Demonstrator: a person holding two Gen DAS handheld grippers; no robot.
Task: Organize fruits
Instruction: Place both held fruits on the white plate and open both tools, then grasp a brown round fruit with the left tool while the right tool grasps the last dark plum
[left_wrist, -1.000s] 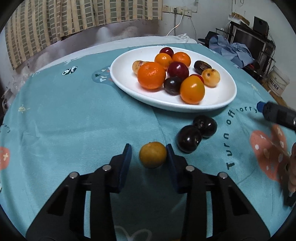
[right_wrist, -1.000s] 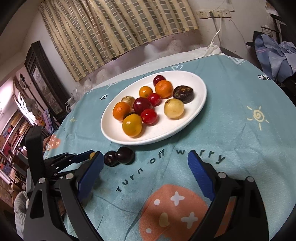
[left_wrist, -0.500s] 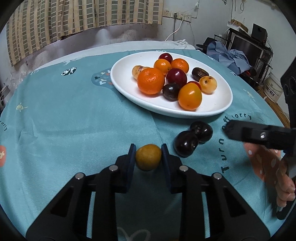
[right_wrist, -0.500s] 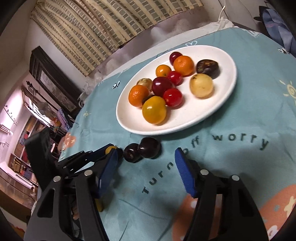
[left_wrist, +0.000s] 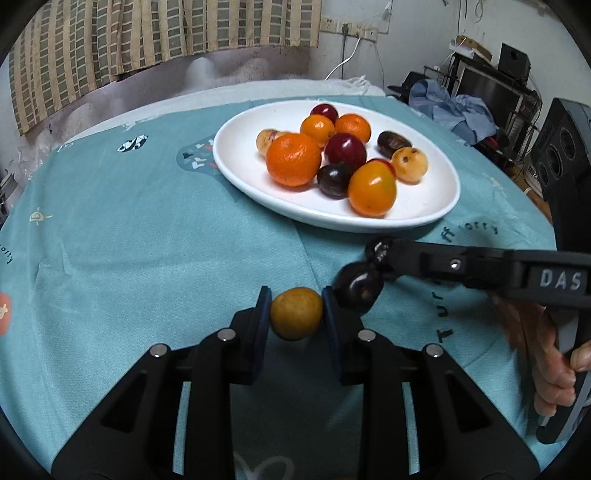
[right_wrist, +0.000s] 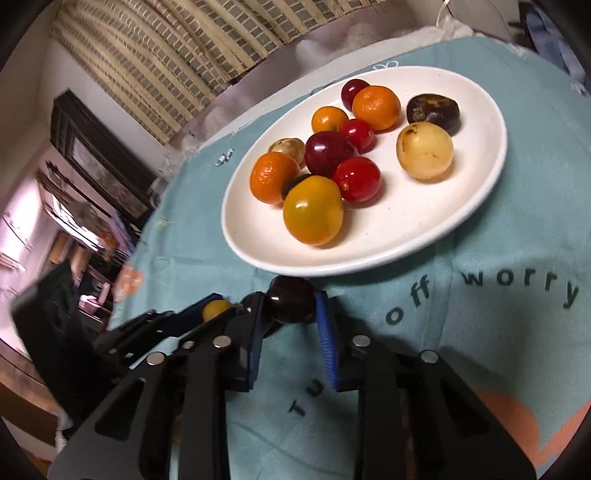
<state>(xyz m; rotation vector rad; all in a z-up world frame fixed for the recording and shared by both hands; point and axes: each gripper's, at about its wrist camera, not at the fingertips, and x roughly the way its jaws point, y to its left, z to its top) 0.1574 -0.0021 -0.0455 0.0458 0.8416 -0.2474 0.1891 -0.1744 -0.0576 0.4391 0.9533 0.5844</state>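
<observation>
A round surface under a teal printed cloth (left_wrist: 147, 236) fills both views, its dark lettering running along the near right side. On it, toward the far side, sits a wide white oval ceramic plate (left_wrist: 424, 214) heaped with fruit: orange mandarins, a yellow-orange tomato-like fruit, dark red and near-black plums, small red tomatoes, pale yellow loquats and one wrinkled brown fruit. The left hand-held gripper (left_wrist: 295, 317) is clenched on a small round yellow-orange fruit (left_wrist: 295, 314), its blue pads pressing both sides just above the cloth, well short of the plate. The right hand-held gripper (right_wrist: 290, 306) reaches in from the right, a hand (left_wrist: 554, 373) around its grip, and its jaws have just been closing; they now grasp a glossy near-black plum (right_wrist: 290, 302) close under the plate's near rim. A second dark plum (left_wrist: 356, 290) lies just beside the left gripper's right pad, perhaps touching it, though the angle leaves that unclear.
</observation>
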